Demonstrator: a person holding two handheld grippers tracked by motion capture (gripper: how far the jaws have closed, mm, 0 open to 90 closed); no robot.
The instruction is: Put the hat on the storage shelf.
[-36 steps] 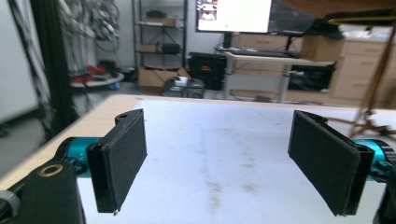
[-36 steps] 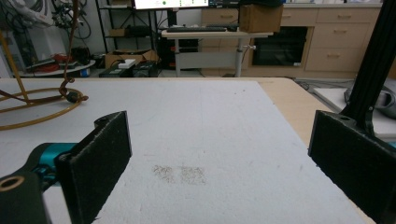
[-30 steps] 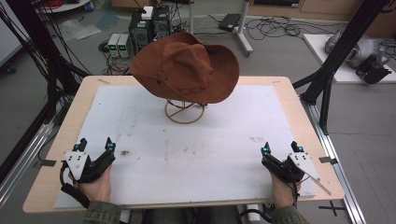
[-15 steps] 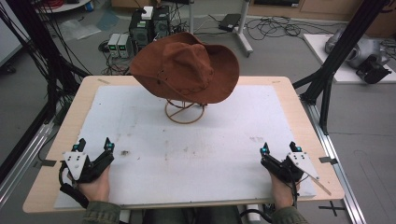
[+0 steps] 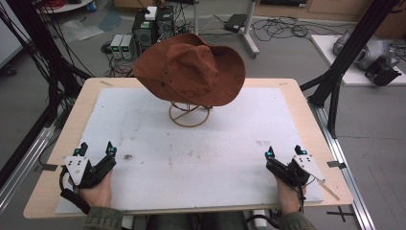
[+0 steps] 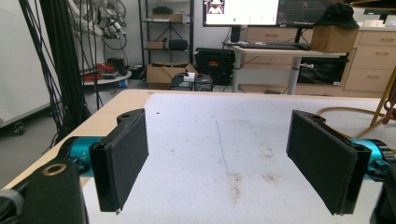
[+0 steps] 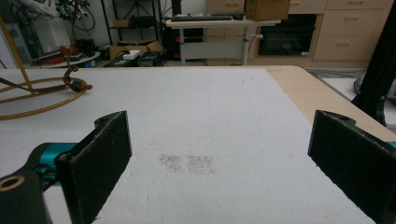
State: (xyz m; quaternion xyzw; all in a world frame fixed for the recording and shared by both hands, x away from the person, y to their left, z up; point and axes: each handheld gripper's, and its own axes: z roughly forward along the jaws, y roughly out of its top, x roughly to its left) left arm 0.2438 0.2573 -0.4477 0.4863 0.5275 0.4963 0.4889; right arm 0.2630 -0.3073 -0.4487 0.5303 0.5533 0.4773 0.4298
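Note:
A brown cowboy hat (image 5: 191, 69) sits tilted on a thin wooden stand with a ring base (image 5: 189, 114) at the back middle of the table. The stand's ring (image 7: 32, 95) lies far left in the right gripper view, and a bit of it (image 6: 373, 112) shows at the right edge of the left gripper view. My left gripper (image 5: 97, 147) rests near the front left corner, open, with nothing between its jaws (image 6: 219, 163). My right gripper (image 5: 283, 152) rests near the front right corner, also open and empty (image 7: 219, 154). Both are far from the hat.
A white sheet (image 5: 201, 148) with faint stains covers the wooden table (image 5: 306, 96). Black frame posts (image 5: 344, 52) stand at the table's left and right. Electronics boxes and cables (image 5: 143, 33) lie on the floor behind.

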